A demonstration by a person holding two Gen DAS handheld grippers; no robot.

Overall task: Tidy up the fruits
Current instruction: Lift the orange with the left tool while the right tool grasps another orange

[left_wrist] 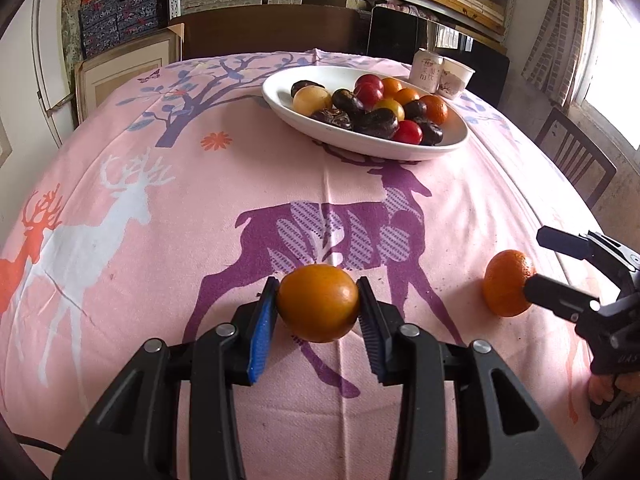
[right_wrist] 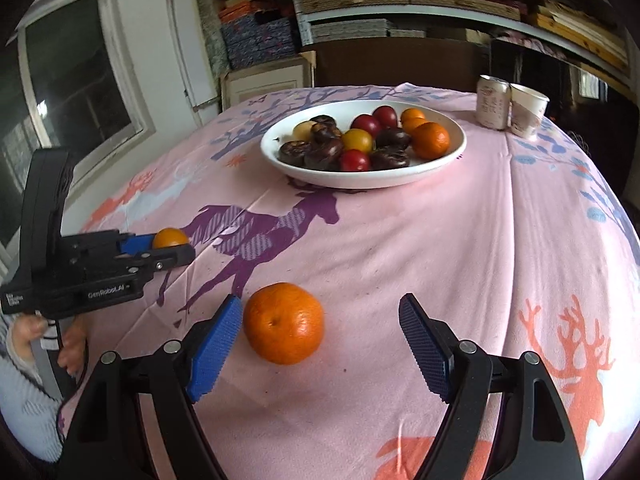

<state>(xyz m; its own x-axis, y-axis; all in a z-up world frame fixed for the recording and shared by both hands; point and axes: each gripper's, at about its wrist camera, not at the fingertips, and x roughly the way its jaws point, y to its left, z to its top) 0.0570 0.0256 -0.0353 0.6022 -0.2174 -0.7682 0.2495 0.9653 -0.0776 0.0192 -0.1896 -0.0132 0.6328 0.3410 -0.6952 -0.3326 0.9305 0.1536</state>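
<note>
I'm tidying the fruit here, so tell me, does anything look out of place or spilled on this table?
Two oranges sit on the tablecloth instead of in the white bowl with the rest: the left gripper is shut on a smooth orange, and a dimpled orange lies between the right gripper's open jaws. Nothing is spilled.

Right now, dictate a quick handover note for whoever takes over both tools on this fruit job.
Left tool: shut on the smooth orange fruit, low over the pink cloth.
Right tool: open, the mandarin between its pads, next to the left one, not gripped.
White plate: already holds mixed fruit.
Left to do: likely close on the mandarin and carry both fruits to the plate.
</note>
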